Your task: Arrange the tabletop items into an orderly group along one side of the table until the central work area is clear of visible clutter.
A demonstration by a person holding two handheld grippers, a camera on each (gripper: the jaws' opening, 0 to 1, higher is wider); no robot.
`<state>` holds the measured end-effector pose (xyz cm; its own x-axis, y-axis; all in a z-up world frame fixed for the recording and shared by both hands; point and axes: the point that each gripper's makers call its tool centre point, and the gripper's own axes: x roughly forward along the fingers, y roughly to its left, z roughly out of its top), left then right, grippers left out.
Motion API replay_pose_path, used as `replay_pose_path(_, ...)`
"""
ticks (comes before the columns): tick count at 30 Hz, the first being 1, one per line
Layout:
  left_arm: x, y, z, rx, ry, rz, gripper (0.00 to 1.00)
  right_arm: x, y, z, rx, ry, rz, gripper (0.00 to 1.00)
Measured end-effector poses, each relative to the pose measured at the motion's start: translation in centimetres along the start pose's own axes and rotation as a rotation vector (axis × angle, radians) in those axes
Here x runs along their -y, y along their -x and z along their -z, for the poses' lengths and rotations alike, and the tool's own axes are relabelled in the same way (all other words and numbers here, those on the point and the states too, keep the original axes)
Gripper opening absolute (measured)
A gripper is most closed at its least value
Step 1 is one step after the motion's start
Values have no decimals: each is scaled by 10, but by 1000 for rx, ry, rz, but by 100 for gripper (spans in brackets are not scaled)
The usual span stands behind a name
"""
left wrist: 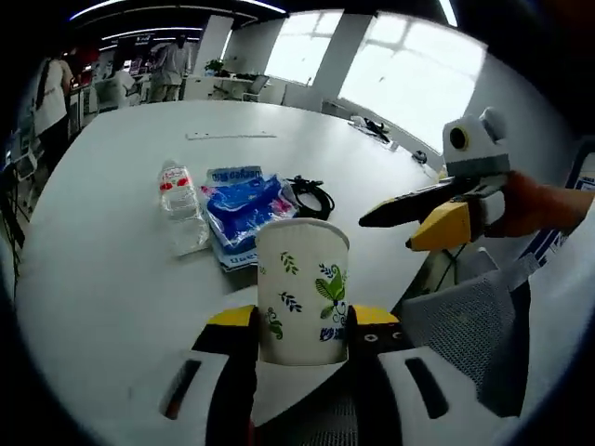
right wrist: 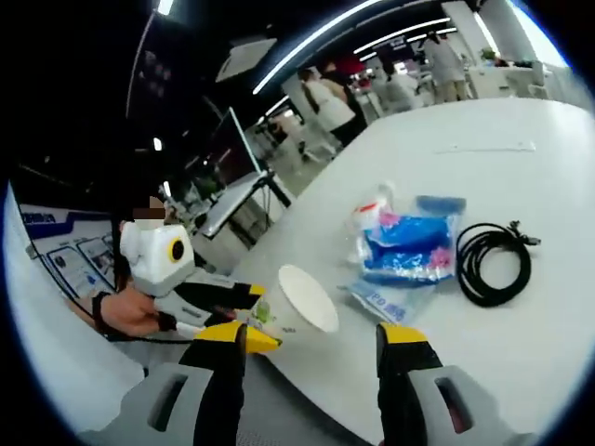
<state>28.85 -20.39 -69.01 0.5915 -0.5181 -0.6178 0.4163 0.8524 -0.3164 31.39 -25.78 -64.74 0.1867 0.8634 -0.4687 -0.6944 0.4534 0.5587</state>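
Note:
A white paper cup (left wrist: 302,293) printed with green leaves stands upright at the near edge of the white table (left wrist: 112,279). My left gripper (left wrist: 302,321) is shut on it, one yellow-tipped jaw on each side. The right gripper view has the cup (right wrist: 299,302) at the table's rim, with the left gripper (right wrist: 251,314) around it. Further in lie a clear water bottle (left wrist: 181,209), a blue plastic packet (left wrist: 244,209) and a coiled black cable (left wrist: 311,195), close together. My right gripper (right wrist: 311,339) is open and holds nothing; it hovers off the table's right side (left wrist: 389,232).
A thin white strip (left wrist: 231,136) lies on the far part of the table. A grey mesh chair back (left wrist: 465,316) sits beside the near table edge. Several people (right wrist: 325,102) and desks stand in the background. Bottle (right wrist: 372,218), packet (right wrist: 409,246) and cable (right wrist: 493,260) cluster mid-table.

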Motion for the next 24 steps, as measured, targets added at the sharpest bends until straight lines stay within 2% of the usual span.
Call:
replay_pose_path(2,4,-1,3,-17,-30,10,36,-3,-3,3,-13,7,-7,55)
replay_pose_path(7,16,-4,7,-43,-174,36,36,-16,-9,13,-33,-26,-61,51)
replay_pose_path(13,25,-4,6,-46,-241,50,36,-24,-13,16,-46,-33,-91,44)
replay_pose_path(24,35,-5,3,-33,-281,80,36,-35,-13,6,-15,-61,-145,12)
